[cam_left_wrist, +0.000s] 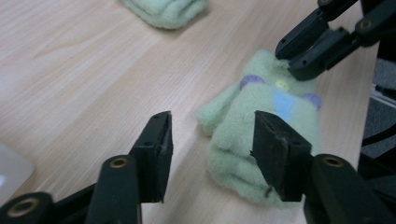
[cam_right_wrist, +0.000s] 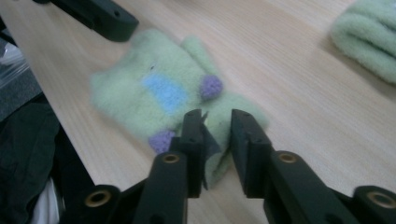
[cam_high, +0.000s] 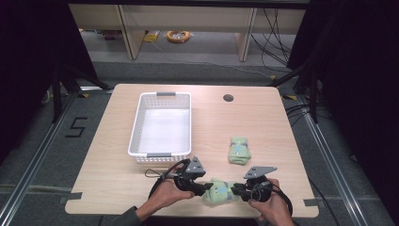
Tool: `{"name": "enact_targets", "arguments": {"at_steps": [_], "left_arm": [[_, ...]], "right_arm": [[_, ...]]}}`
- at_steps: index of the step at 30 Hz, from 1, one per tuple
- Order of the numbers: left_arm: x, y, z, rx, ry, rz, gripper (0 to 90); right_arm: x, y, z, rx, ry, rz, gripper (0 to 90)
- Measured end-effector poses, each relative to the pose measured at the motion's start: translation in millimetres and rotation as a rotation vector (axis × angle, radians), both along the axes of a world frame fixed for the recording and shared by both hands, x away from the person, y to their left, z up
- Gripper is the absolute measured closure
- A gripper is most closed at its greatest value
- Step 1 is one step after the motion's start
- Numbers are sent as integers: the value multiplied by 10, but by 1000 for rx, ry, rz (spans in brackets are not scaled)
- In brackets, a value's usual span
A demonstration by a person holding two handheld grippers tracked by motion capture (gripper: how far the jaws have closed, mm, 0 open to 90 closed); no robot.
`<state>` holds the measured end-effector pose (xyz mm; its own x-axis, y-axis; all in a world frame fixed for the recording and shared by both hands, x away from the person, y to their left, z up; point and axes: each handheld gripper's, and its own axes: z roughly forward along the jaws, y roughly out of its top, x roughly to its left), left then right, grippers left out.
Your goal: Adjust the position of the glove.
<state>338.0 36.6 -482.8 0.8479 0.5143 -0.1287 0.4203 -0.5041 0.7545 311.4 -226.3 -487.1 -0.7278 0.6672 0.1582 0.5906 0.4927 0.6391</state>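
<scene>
High view: pale-green fleece folded sock [cam_high: 220, 190] lies at the near table edge, about 6 o'clock on the light wooden table [cam_high: 263, 117], between the left gripper [cam_high: 203, 187] and right gripper [cam_high: 237, 190]; a second folded green sock [cam_high: 239, 150] sits well apart toward 1 o'clock of it, and the white slatted plastic basket [cam_high: 162, 125] stands empty at 11 o'clock. Left gripper view: left gripper [cam_left_wrist: 210, 144] released, jaws wide, one jaw over the sock's [cam_left_wrist: 261, 130] edge, the other on bare wood; a lift from here would likely snag one layer and unfold the bundle. Right gripper view: right gripper [cam_right_wrist: 217, 135] jaws parted narrowly around the sock's [cam_right_wrist: 163, 100] near end, pads apparently not pressing. Risk, as I judge it: a nudge could push the sock off the near edge.
</scene>
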Motion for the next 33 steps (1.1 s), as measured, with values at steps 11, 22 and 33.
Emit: {"name": "enact_targets", "arguments": {"at_steps": [11, 22, 33], "left_arm": [[-228, 293, 42, -47, 19, 71, 376], [-228, 337, 54, -53, 33, 73, 378], [-226, 375, 51, -74, 48, 96, 382]], "right_arm": [[174, -192, 238, 1, -81, -105, 586], [662, -355, 348, -52, -104, -174, 572], [1075, -296, 281, -128, -40, -200, 578]]}}
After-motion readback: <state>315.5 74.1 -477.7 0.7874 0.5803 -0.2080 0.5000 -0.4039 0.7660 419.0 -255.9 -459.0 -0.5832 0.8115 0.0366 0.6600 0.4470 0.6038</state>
